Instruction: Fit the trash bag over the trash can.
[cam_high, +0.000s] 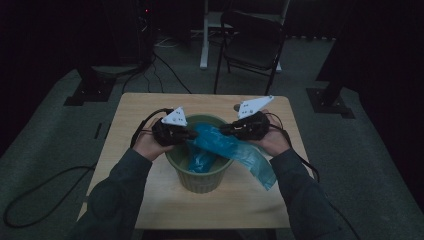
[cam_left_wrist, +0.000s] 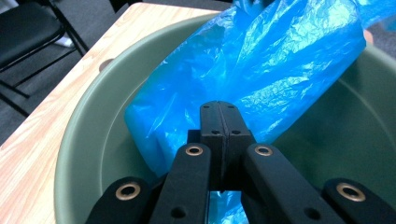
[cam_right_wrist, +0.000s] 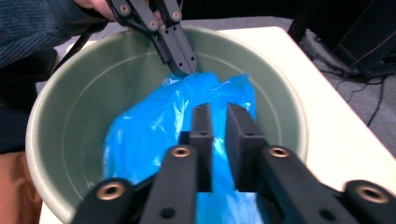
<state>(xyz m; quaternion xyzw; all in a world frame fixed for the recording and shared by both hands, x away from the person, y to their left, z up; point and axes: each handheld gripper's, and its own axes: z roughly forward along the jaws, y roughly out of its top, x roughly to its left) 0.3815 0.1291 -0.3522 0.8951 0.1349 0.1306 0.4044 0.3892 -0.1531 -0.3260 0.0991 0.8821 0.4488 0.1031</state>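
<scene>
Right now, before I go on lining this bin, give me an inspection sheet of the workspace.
Surface: light wooden table, bare around the bin.
Job's things: green bin at mid-table; blue plastic bag partly inside it, one end draped over the rim toward the person's right.
Clutter: nothing seen.
Grippers: left gripper has its jaws shut together at the bag's edge, whether film is pinched I cannot tell; right gripper has a narrow gap between its jaws, above the bag.
Cables: black leads trail from both grippers; one runs across the floor at left.
Surroundings: dark room, grey floor, folding chair behind the table, stand bases on both sides.
</scene>
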